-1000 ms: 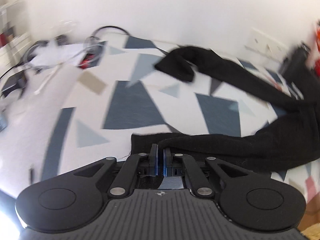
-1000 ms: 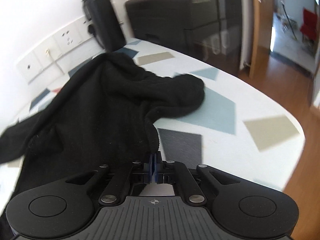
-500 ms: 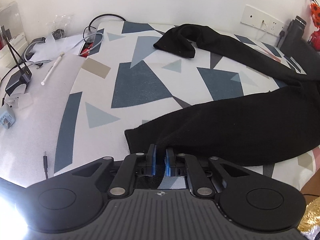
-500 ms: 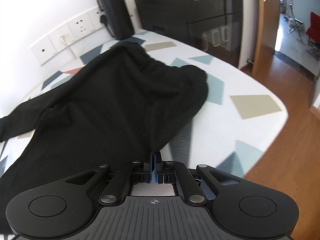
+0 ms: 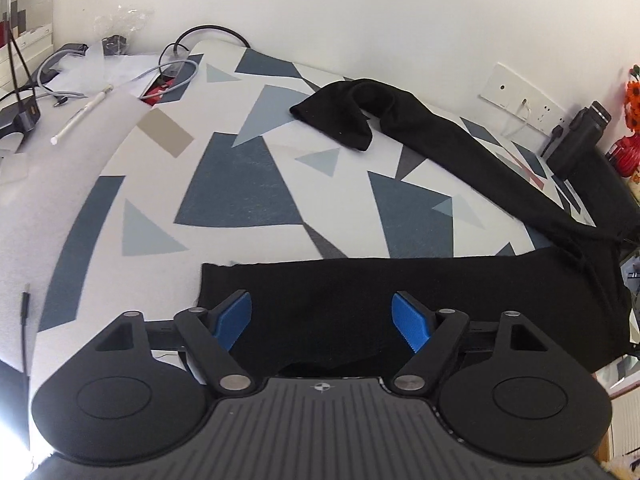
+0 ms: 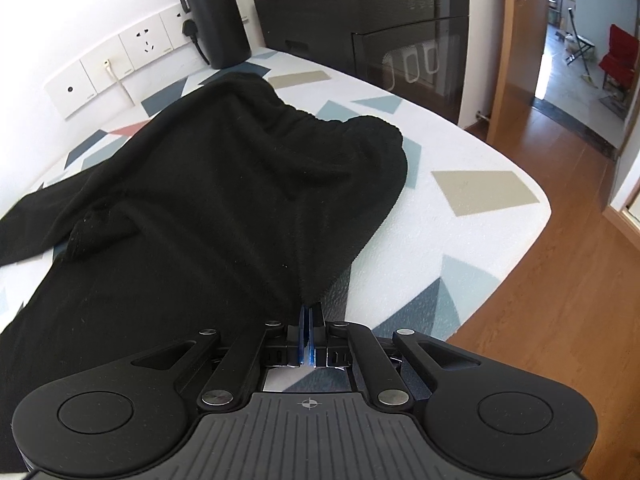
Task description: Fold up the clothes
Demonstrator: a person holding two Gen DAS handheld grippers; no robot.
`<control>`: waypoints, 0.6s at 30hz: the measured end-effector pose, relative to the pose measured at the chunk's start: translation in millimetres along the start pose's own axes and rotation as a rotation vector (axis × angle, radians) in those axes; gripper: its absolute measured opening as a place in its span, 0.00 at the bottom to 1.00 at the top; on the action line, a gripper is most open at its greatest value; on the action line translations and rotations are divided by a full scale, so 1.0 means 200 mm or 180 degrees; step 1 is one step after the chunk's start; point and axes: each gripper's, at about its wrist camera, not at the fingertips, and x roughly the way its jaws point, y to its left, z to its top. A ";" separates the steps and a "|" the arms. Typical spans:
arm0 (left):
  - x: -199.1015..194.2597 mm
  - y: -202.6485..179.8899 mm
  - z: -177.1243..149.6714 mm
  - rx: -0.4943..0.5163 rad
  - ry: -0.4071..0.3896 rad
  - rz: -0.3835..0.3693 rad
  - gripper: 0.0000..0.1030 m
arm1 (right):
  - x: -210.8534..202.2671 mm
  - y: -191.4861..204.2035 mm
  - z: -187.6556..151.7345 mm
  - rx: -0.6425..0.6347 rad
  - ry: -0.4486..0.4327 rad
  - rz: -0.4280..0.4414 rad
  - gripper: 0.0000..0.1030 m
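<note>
Item: black garment (image 5: pixel 400 292), spread on patterned table (image 5: pixel 240 184). My left gripper (image 5: pixel 322 320), clamped a second ago, is opening; hem released beneath it. My right gripper (image 6: pixel 307 322) stays pinched on the 12 o'clock edge. Layout nearly done.

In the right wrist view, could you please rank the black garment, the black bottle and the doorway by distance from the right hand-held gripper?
1. Black garment, pinched at the right hand-held gripper.
2. Black bottle, far left by the wall.
3. Doorway, far right, beyond the table.
</note>
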 end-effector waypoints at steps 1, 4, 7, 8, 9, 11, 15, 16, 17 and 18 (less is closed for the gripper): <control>0.04 -0.03 0.00 0.0056 0.0058 0.0014 0.79 | 0.00 0.00 -0.01 -0.0003 0.0005 -0.0010 0.02; 0.16 -0.09 -0.01 0.0290 0.0288 0.0107 0.79 | -0.01 0.03 -0.02 -0.0056 0.0039 0.0002 0.02; 0.20 -0.13 -0.04 0.0535 0.0419 0.0218 0.85 | -0.04 0.02 -0.03 -0.0045 0.0115 -0.0003 0.06; 0.21 -0.14 -0.05 0.0553 0.0456 0.0214 0.88 | -0.05 0.01 -0.02 -0.0003 0.0099 -0.0013 0.10; 0.21 -0.14 -0.06 0.0571 0.0493 0.0209 0.94 | -0.06 0.00 0.00 0.0029 0.0044 -0.0026 0.15; 0.23 -0.14 -0.07 0.0570 0.0544 0.0253 0.99 | -0.07 -0.01 0.06 0.0033 -0.0103 -0.0075 0.23; 0.27 -0.17 -0.05 0.0554 0.0580 0.0498 1.00 | 0.02 -0.07 0.26 0.0139 -0.0350 -0.0193 0.31; 0.28 -0.18 -0.05 0.0492 0.0579 0.0534 1.00 | 0.05 -0.08 0.30 0.0128 -0.0436 -0.0238 0.32; 0.29 -0.19 -0.04 0.0417 0.0570 0.0575 1.00 | 0.09 -0.08 0.34 0.0087 -0.0504 -0.0307 0.33; 0.30 -0.19 -0.02 0.0325 0.0550 0.0631 1.00 | 0.13 -0.07 0.38 0.0018 -0.0558 -0.0398 0.34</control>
